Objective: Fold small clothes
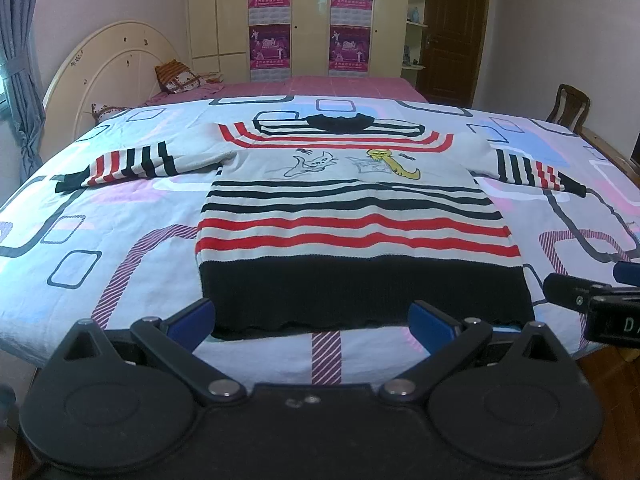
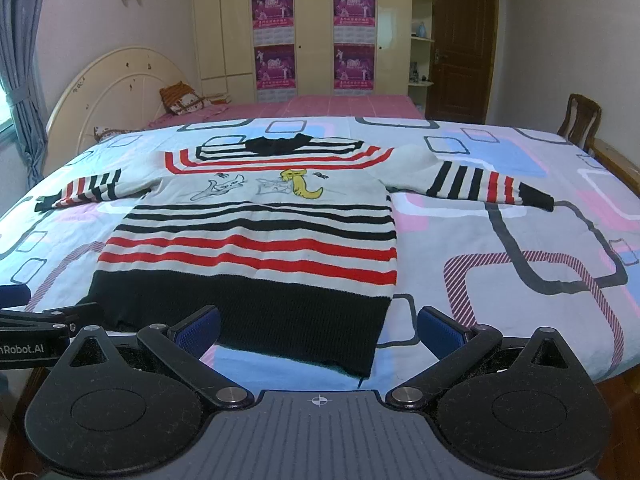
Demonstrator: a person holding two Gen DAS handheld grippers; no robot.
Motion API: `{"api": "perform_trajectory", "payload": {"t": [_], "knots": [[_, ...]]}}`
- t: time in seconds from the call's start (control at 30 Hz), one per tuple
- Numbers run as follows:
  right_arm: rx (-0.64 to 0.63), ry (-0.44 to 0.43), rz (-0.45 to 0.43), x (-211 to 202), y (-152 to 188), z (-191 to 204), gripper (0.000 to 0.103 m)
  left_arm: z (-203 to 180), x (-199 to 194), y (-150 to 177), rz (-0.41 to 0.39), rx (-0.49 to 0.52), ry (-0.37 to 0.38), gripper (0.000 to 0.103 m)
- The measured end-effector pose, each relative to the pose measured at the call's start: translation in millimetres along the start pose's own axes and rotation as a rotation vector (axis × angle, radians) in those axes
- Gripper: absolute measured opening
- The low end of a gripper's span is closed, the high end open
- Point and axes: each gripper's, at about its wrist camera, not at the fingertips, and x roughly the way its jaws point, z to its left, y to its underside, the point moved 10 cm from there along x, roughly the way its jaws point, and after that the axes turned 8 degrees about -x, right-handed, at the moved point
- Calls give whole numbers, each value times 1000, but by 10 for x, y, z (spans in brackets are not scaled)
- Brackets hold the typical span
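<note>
A small striped sweater (image 1: pixel 344 208) (image 2: pixel 256 236) lies flat and face up on the bed, sleeves spread to both sides, black hem nearest me. It is white with red and black stripes and cat drawings on the chest. My left gripper (image 1: pixel 314 318) stands open just in front of the hem, nothing between its blue pads. My right gripper (image 2: pixel 320 330) is also open, low over the hem's right corner, holding nothing. The right gripper's side shows at the right edge of the left wrist view; the left gripper's side shows at the left edge of the right wrist view.
The bed is covered by a light sheet (image 1: pixel 120 216) (image 2: pixel 500 248) with rounded-square patterns. A cream headboard (image 1: pixel 108 76) and cushions lie at the far left, wardrobes with posters (image 2: pixel 316 36) behind, a wooden chair (image 2: pixel 580 120) and door at the right.
</note>
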Motion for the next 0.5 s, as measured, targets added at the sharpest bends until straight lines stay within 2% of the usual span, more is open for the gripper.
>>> {"api": "perform_trajectory", "payload": {"t": [0.5], "knots": [[0,-1,0,-2,2,0,103,-10,-10,3,-1,1,1,103]]}}
